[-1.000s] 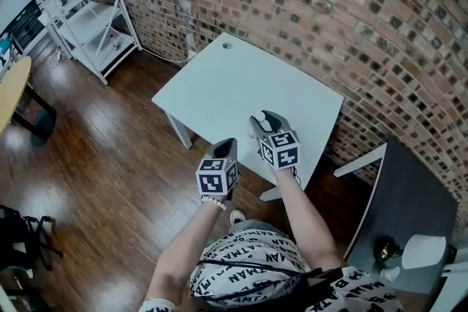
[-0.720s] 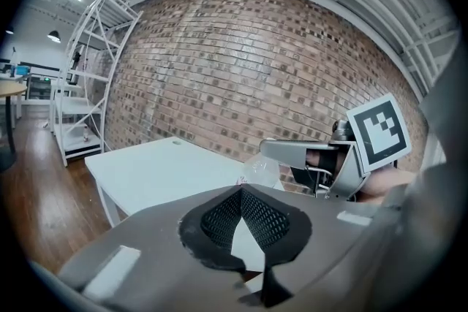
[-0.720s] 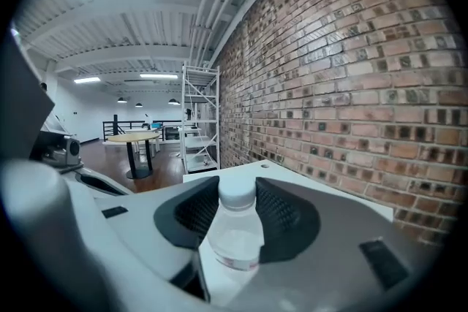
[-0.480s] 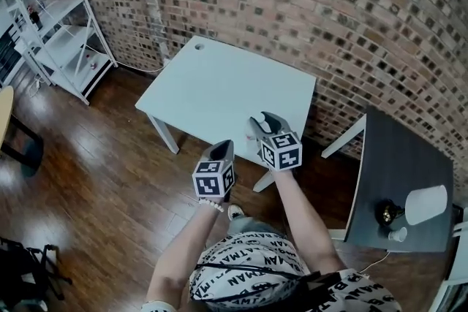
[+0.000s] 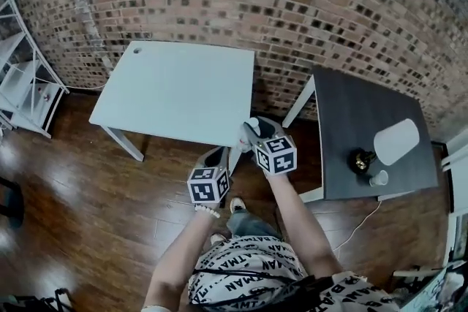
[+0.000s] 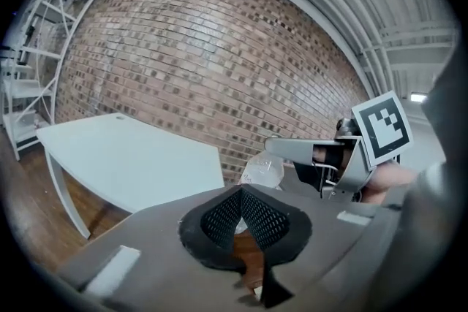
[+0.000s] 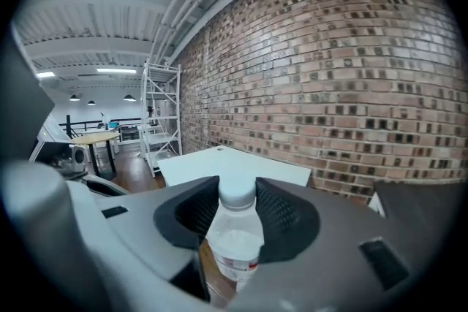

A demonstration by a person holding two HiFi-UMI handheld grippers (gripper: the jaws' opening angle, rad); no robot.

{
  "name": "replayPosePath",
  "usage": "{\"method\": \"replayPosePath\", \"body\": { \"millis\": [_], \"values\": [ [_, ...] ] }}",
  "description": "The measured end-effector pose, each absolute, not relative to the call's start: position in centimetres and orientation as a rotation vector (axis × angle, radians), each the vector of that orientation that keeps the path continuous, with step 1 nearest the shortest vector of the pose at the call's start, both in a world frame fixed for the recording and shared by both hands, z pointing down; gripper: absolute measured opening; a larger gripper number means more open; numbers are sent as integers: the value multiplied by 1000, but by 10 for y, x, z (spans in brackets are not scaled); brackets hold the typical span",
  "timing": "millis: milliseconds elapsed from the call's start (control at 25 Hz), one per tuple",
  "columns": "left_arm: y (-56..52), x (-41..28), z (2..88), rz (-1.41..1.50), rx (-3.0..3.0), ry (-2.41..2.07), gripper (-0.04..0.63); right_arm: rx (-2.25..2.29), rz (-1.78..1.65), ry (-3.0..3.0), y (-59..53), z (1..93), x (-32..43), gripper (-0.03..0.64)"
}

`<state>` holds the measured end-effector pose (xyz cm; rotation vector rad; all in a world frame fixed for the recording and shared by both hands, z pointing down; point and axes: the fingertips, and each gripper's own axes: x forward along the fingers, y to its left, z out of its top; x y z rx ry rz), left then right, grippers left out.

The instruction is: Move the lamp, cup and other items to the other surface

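Left jaws: the left gripper [image 6: 242, 193] is clenched, its mesh pads meeting at the tips with nothing between them. In the head view it [image 5: 219, 156] hangs over the wood floor [image 5: 88, 193], at 6 o'clock from the white table [image 5: 175, 88].
Right jaws: the right gripper [image 7: 235, 202] is clamped on a clear bottle [image 7: 234, 241], its pads pressing just under the white cap.
Bottle label: one red band with small print, too fine to read.
Shelf unit [image 5: 22, 80]: one, white, at 9 o'clock in the head view.
White table: one, at 11 o'clock, against the brick wall [image 5: 292, 4].
Marker cubes: two, a left cube [image 5: 208, 185] and a right cube [image 5: 276, 155], with black-and-white squares and no letters.
Shirt [image 5: 241, 267]: at 6 o'clock, printed with repeated letters that read "ATMAN".
Dark table [image 5: 358, 106]: one, at 3 o'clock, beside the white table with a gap between them.
Lamp [image 5: 396, 141]: one, with a white shade and a dark base, on the dark table near its right edge.
Cup [image 5: 379, 177]: one, small and white, just beside the lamp base at its 5 o'clock.
Cord [image 5: 362, 219]: one, on the floor below the dark table.
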<state>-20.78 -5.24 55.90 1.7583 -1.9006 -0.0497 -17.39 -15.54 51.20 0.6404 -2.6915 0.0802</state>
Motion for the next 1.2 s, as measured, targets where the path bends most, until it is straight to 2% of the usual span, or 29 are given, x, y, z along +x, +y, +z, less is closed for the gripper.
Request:
{"method": "replayPosePath", "body": {
  "millis": [440,760,960,1200],
  "values": [
    [-142,-49,556,70,2063,-1608,0,1119,131,-2548,-249,502,33,153],
    [-202,34,551,123,2171,-1508,0,1369,179,-2445,-334,497,164,153],
    [-234,60,559,144,2179,-1487,0,1479,217,-2380,-377,511,216,153],
    [-261,77,563,158,2175,-1486,0,1545,241,-2329,-409,530,239,153]
  ]
}}
